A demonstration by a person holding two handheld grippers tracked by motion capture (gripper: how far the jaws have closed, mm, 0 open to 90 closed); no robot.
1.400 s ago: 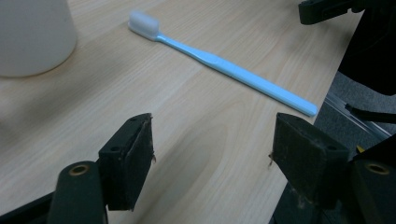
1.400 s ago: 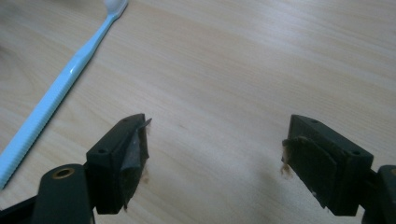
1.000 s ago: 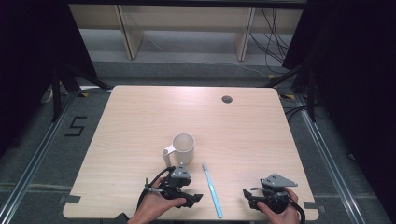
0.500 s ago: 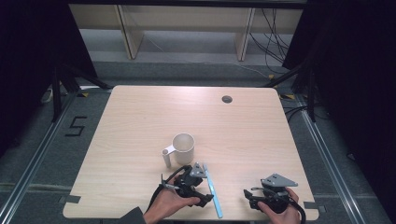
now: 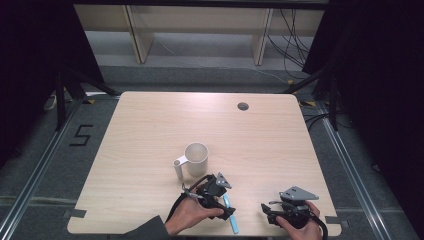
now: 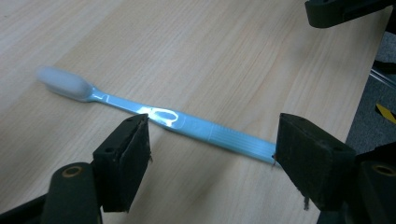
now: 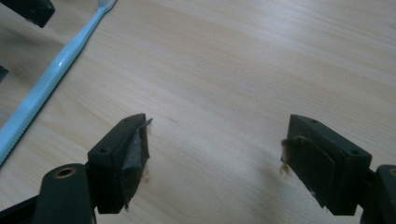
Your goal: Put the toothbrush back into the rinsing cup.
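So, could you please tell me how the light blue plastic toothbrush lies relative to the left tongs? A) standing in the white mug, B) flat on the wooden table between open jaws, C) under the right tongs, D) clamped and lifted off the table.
B: the light blue plastic toothbrush lies flat on the wooden table, and the left tongs straddle its handle with jaws wide apart.

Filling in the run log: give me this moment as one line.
left gripper: jaws open, just widened, straddling light blue plastic toothbrush lying flat | right gripper: jaws open, nothing between | white mug: upright
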